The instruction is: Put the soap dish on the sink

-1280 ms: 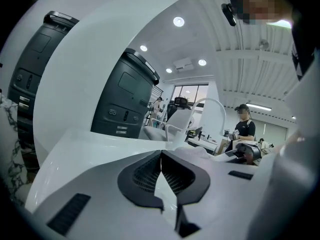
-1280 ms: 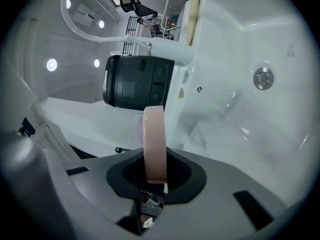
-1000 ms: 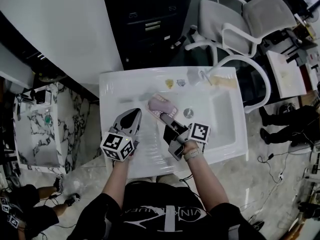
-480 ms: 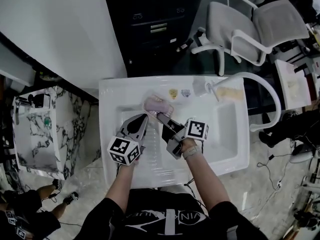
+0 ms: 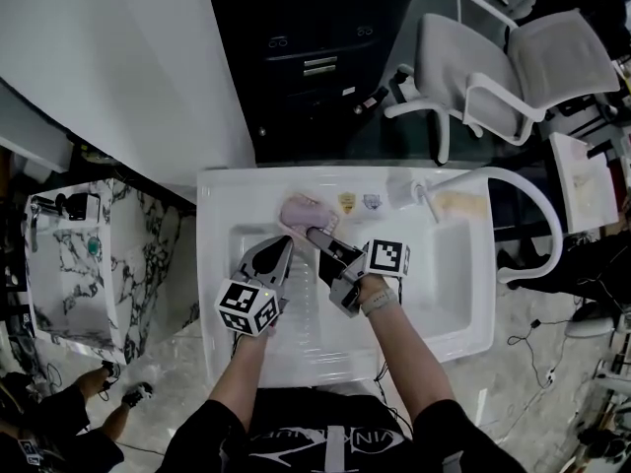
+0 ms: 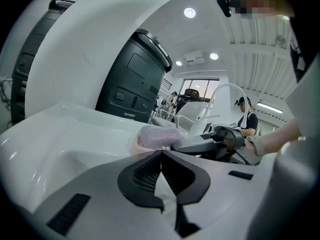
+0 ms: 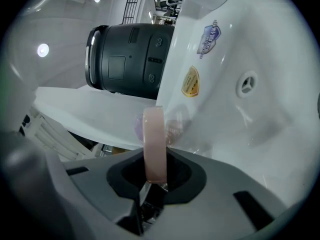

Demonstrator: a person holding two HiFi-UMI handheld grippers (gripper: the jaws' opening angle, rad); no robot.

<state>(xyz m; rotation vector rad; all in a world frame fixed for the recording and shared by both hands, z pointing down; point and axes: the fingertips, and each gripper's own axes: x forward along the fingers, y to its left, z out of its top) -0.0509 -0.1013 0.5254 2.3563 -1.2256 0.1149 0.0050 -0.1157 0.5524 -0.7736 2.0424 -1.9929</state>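
Observation:
The pink soap dish [image 5: 299,211], with a purple soap bar [image 6: 159,136] lying in it, is over the back left rim of the white sink [image 5: 449,299]. My right gripper [image 5: 314,233] is shut on the dish's near edge, and the pink rim [image 7: 153,139] stands upright between its jaws. Whether the dish rests on the ledge or hangs just above it I cannot tell. My left gripper [image 5: 284,242] is just left of the right one, over the basin, shut and holding nothing. In the left gripper view its tips [image 6: 161,152] meet just short of the soap.
A curved white faucet [image 5: 513,193] rises at the sink's back right. Two stickers [image 5: 358,202] sit on the back ledge right of the dish. A black cabinet [image 5: 315,47] stands behind the sink, a grey chair [image 5: 513,67] at the back right, a marble counter [image 5: 69,254] to the left.
My right gripper has carried the dish from over the basin back and to the left, to the sink's rear rim. My left gripper has followed alongside, still shut.

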